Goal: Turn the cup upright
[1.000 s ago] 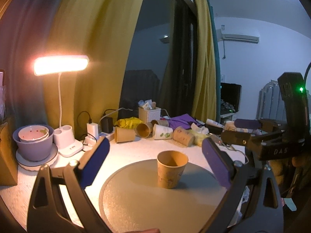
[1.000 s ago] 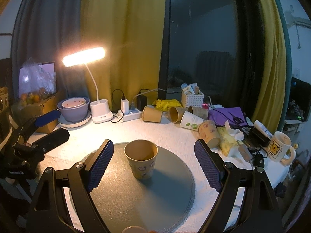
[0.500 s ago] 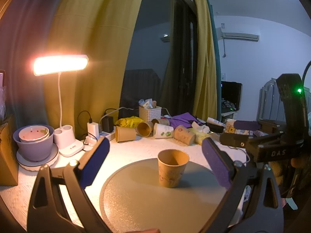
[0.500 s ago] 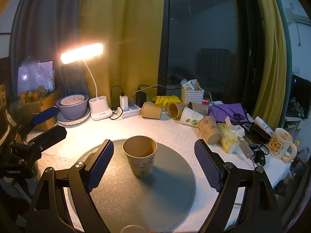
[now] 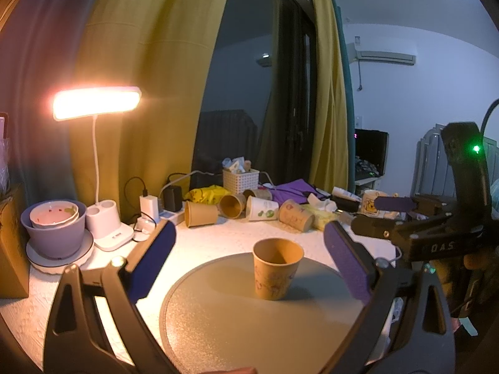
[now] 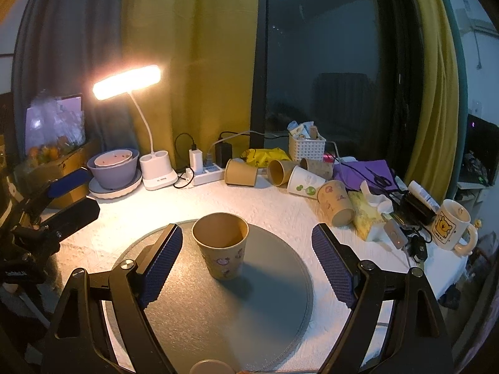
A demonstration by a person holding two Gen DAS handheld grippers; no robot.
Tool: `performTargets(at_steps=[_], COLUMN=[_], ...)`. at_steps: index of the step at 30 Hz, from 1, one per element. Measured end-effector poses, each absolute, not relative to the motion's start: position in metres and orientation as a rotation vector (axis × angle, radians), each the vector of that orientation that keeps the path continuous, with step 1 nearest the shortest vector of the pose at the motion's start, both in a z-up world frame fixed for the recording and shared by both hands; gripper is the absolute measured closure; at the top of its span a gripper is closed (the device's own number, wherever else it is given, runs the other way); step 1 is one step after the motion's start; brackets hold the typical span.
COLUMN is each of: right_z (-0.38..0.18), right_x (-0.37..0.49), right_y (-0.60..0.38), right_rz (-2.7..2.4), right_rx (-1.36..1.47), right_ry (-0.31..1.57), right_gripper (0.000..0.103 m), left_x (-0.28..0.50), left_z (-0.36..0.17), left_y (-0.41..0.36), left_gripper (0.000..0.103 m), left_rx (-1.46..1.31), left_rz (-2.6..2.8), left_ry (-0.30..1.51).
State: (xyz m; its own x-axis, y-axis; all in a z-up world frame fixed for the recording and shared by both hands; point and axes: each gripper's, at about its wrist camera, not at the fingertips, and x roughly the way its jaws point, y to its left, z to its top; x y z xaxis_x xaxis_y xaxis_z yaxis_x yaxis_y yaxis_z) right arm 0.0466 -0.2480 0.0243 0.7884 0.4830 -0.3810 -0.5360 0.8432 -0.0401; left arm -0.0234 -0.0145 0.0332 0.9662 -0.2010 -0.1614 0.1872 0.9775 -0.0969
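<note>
Dim room, warm glaring desk lamp, long shadows, heavy fisheye distortion, dark corners

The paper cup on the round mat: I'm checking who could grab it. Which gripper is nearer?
Right. The right gripper nearly brackets the paper cup; the left gripper sits farther back.

Right gripper: we have drawn it slightly nearer the upright cup, which looms larger.
Left gripper: we have shifted it marginally; the cup sits a touch lower.
</note>
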Motion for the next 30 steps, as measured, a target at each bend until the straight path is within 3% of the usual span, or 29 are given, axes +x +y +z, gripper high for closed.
performTargets(at_steps=[30], right_z=[0.0199], right_x=[0.0480], right_y=[-0.2479], right_rz=[0.550], right_rx=[-0.140], right_ry=[0.382], right_gripper=[0.016], left_x=[-0.0224], left_z=[0.0313], left_y=[-0.0143], left_gripper=[0.006], left_rx=[-0.078], left_rz=[-0.202], left_ry=[0.176])
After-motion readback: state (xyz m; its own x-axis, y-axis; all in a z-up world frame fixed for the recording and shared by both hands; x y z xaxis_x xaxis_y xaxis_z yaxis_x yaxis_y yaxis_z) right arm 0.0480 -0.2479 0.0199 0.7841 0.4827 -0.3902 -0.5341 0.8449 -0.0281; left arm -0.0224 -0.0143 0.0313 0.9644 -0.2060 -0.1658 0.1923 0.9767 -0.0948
